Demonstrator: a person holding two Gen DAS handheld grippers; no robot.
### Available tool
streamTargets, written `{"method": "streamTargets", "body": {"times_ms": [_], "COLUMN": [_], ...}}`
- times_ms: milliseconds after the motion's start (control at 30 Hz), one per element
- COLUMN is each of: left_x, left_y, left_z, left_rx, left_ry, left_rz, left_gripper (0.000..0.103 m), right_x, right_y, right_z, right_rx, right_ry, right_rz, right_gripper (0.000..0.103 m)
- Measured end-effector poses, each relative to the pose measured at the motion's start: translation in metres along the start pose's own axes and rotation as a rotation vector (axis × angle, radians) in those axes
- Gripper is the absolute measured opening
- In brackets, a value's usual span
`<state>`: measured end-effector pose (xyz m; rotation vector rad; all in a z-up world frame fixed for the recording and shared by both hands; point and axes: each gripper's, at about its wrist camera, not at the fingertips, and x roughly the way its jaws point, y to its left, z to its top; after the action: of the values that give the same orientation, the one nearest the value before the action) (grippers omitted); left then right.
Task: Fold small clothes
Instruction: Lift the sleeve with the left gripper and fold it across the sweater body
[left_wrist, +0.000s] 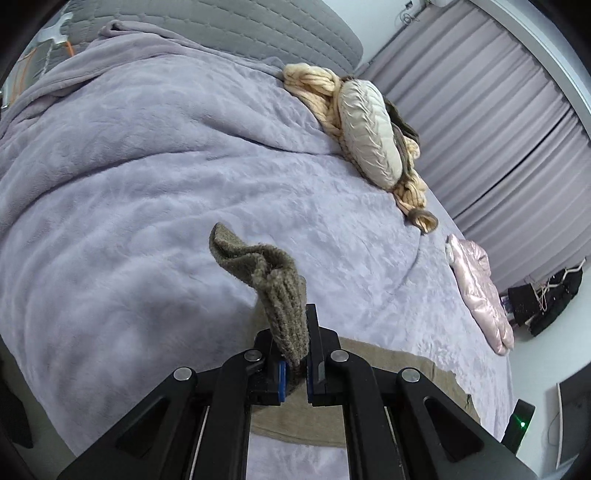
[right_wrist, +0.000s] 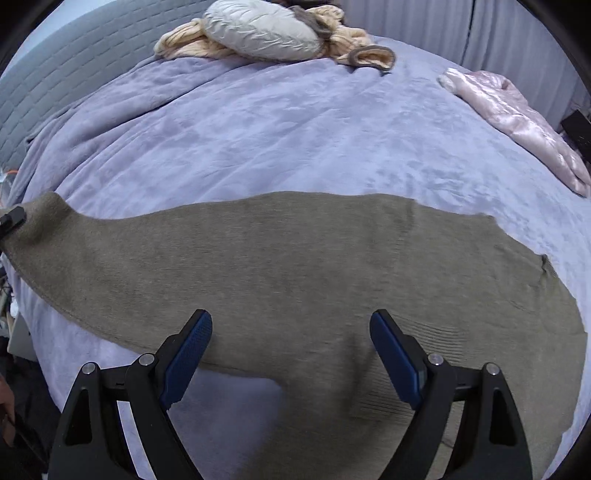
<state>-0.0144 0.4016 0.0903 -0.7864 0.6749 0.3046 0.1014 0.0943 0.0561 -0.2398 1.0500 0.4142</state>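
fingers of the left gripper are clamped on a bunched edge of the grey-brown knitted garment, whose pinched part stands up between the blue pads. the right gripper hangs with its blue-padded fingers spread wide above the garment, gripping nothing. most of the garment lies spread flat across the near part of the lilac fleece blanket on the bed. farther off, near the grey quilted headboard, a cream puffy jacket rests on a peach chunky-knit sweater. a shiny pink padded jacket lies apart by the blanket's edge.
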Motion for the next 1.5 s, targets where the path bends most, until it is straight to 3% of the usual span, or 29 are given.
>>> {"method": "streamTargets", "body": {"times_ms": [200, 333, 467, 633, 1167, 1500], "left_x": [0.017, 0.026, 0.032, 0.036, 0.060, 0.071], "left_y": [-0.085, -0.129, -0.160, -0.202, -0.323, -0.386], "left_z": [-0.033, -0.056, -0.077, -0.105, -0.197, -0.256], "left_rx": [0.129, 0.178, 0.201, 0.286, 0.480, 0.595], "left_ry": [0.079, 0.135, 0.187, 0.201, 0.271, 0.316], "left_rz": [-0.052, -0.081, -0.110, -0.092, -0.096, -0.123], "left_gripper": [0.008, 0.008, 0.008, 0.008, 0.008, 0.008], "right_x": [-0.023, -0.035, -0.045, -0.058, -0.081, -0.093], "right_y": [-0.085, -0.113, -0.127, -0.151, -0.277, -0.333], "right_z": [-0.015, -0.027, -0.036, -0.053, -0.110, -0.143], "right_rx": [0.140, 0.176, 0.175, 0.187, 0.385, 0.441], "right_ry": [-0.003, -0.012, -0.033, -0.046, -0.069, -0.091], "right_rz": [-0.081, -0.091, -0.083, -0.097, -0.086, -0.115], "right_gripper": [0.090, 0.090, 0.090, 0.090, 0.090, 0.090]}}
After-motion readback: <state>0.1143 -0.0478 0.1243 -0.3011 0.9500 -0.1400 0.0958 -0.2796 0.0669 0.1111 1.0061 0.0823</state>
